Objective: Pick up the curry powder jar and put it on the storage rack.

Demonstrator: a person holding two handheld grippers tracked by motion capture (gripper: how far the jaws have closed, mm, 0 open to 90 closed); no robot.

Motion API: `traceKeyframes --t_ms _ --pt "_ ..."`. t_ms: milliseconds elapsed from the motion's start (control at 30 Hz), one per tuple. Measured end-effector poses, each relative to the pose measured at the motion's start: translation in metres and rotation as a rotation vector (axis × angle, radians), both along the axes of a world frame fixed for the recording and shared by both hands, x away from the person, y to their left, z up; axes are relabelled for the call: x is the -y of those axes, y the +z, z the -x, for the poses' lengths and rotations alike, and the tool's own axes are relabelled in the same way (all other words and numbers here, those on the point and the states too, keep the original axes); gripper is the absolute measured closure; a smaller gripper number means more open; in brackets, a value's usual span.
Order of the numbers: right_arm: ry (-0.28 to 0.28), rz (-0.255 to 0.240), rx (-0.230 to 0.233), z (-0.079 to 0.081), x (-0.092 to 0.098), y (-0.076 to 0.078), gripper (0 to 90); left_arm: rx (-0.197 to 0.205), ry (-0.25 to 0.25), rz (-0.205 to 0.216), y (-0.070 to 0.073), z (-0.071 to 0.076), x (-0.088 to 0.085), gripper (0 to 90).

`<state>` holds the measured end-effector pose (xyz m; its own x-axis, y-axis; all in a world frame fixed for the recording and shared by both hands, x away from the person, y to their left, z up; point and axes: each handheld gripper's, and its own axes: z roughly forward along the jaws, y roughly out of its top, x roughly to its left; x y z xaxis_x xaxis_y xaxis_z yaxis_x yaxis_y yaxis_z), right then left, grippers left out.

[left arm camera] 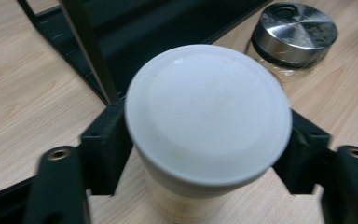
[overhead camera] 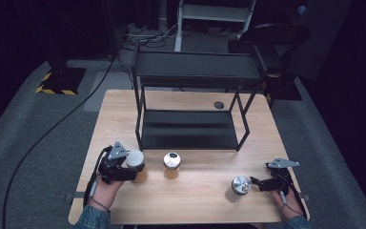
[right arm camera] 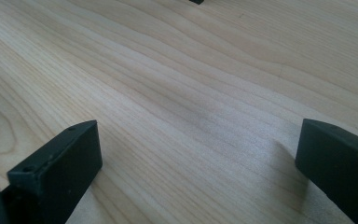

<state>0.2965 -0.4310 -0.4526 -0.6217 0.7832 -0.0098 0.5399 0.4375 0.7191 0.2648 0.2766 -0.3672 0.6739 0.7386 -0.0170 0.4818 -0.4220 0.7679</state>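
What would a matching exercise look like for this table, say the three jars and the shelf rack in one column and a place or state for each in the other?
Column one:
1. white-lidded jar
2. middle jar
3. steel-lidded jar
4. black shelf rack

Column two:
A. stands free near the open right gripper
B. at the back of the table, nothing on its lower shelf
C. clamped in the left gripper
D. stands alone at the centre, in front of the rack

Pairs: 1-C, 2-D, 3-A, 4-B
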Motion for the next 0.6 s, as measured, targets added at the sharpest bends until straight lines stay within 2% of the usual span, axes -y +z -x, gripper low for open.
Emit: traceKeyframes --t_ms 500,600 --pt "-0.006 0.0 -0.001 0.0 -0.001 0.0 0.1 -0.01 0.029 -0.037 0.009 0.001 0.012 33.7" --pt "-0.006 0.0 -0.001 0.0 -0.001 0.0 0.1 -0.011 0.032 -0.031 0.011 0.0 0.012 33.7"
